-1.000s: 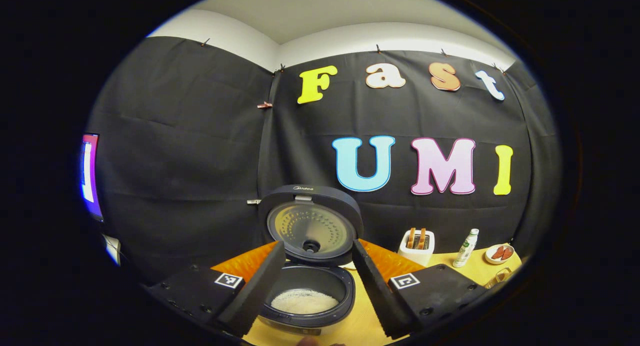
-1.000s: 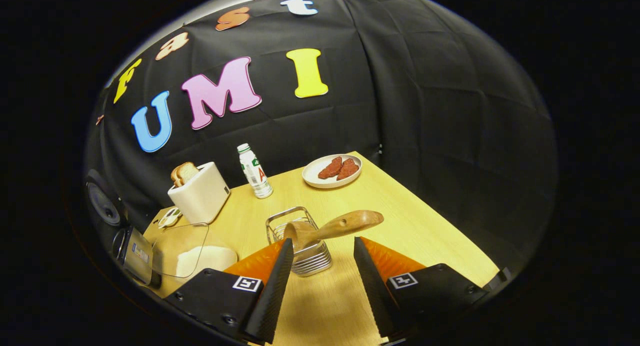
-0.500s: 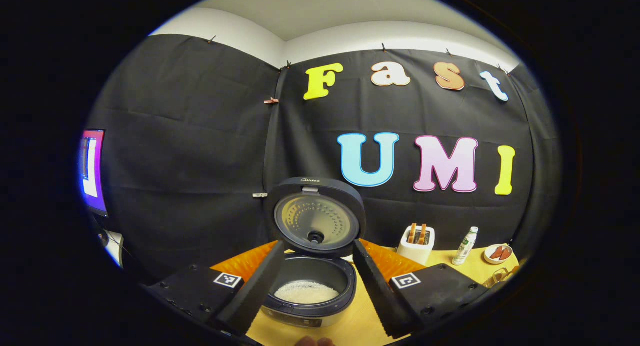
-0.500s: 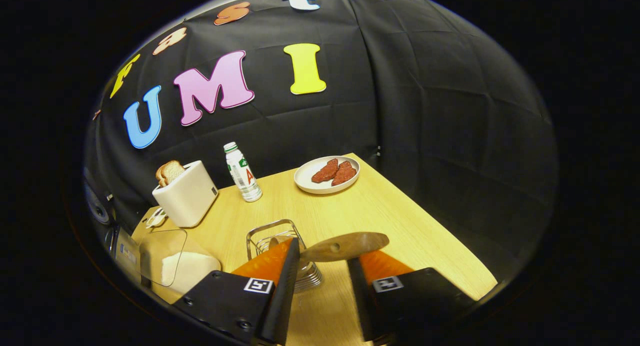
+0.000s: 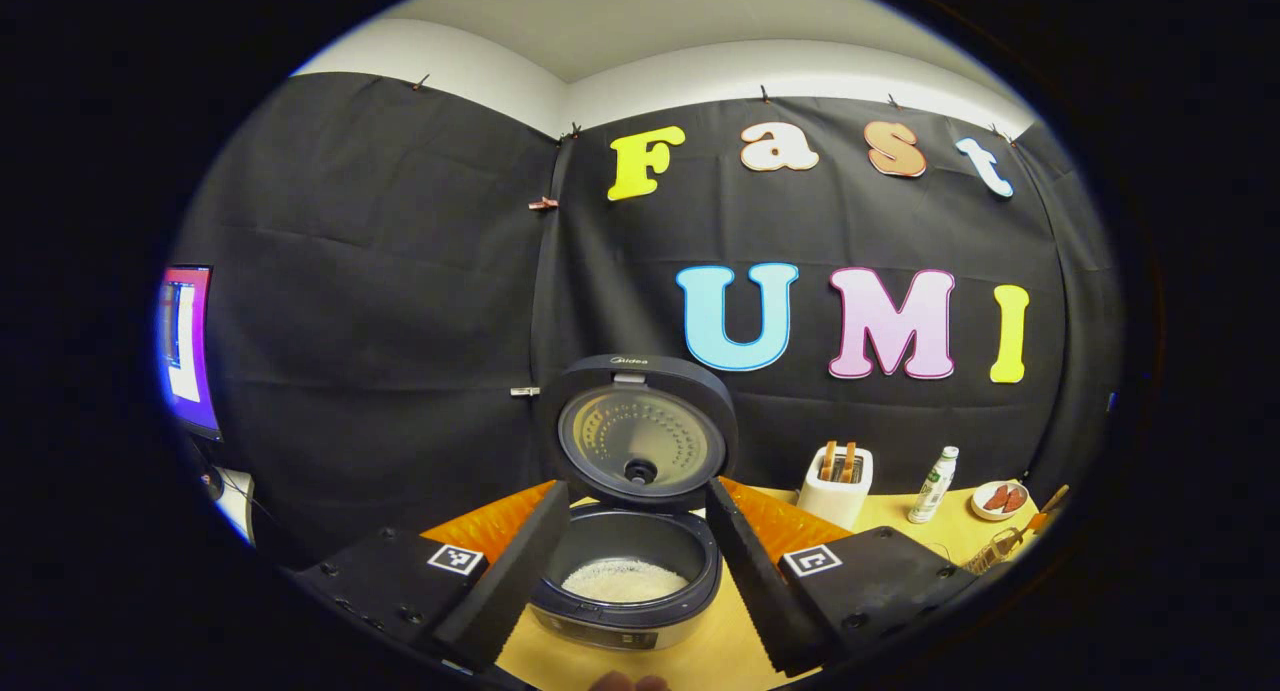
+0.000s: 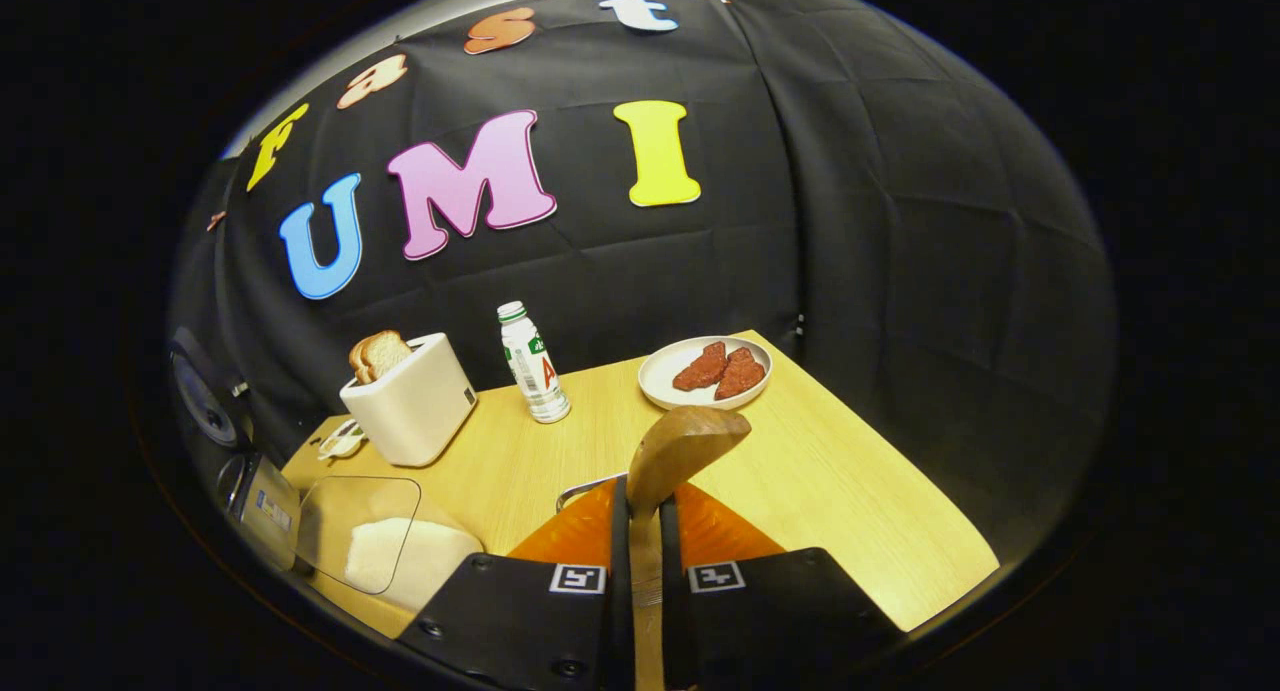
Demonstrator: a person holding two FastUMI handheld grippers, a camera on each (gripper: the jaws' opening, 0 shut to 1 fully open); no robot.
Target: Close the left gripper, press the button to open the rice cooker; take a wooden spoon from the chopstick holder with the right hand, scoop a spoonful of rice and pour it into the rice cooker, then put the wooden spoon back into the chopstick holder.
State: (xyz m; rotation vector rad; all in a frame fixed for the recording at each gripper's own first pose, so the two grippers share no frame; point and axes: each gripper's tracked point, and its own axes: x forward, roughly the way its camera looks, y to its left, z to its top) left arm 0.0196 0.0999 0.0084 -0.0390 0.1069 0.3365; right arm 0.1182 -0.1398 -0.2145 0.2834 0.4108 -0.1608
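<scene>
**Right fingers have closed on the spoon handle; cooker already stands open**

Table (image 6: 850, 511): light wood, set against the black cloth wall. The layout on it matches the earlier frames.

Rice cooker (image 5: 625, 601): near the left end of the table, lid (image 5: 640, 441) swung fully upright as before, white rice lying in the bottom of the inner pot. The button step reads as done.

Left gripper (image 5: 625, 571): fingers spread wide, one either side of the cooker's body in its own view, holding nothing. It has barely shifted over the last second and looks parked.

Right gripper (image 6: 640, 531): this is where the change is. A second ago its fingers were well apart, with the spoon lying across the gap; half a second ago they were narrowing. Now they are drawn nearly together, and the handle of the wooden spoon (image 6: 685, 446) runs up between them, pressed from both sides. The spoon's bowl stands above the fingertips, tilted slightly right.

Chopstick holder (image 6: 585, 491): a wire rim just shows behind the left finger, directly under the spoon.

Rice container (image 6: 400, 556): clear lid, white contents, at the table's near left in the right gripper view.

Judgement: pick-up is secured; lifting the spoon clear and carrying it to the rice container comes next. A thin handle may pivot in the grip when loaded.
</scene>
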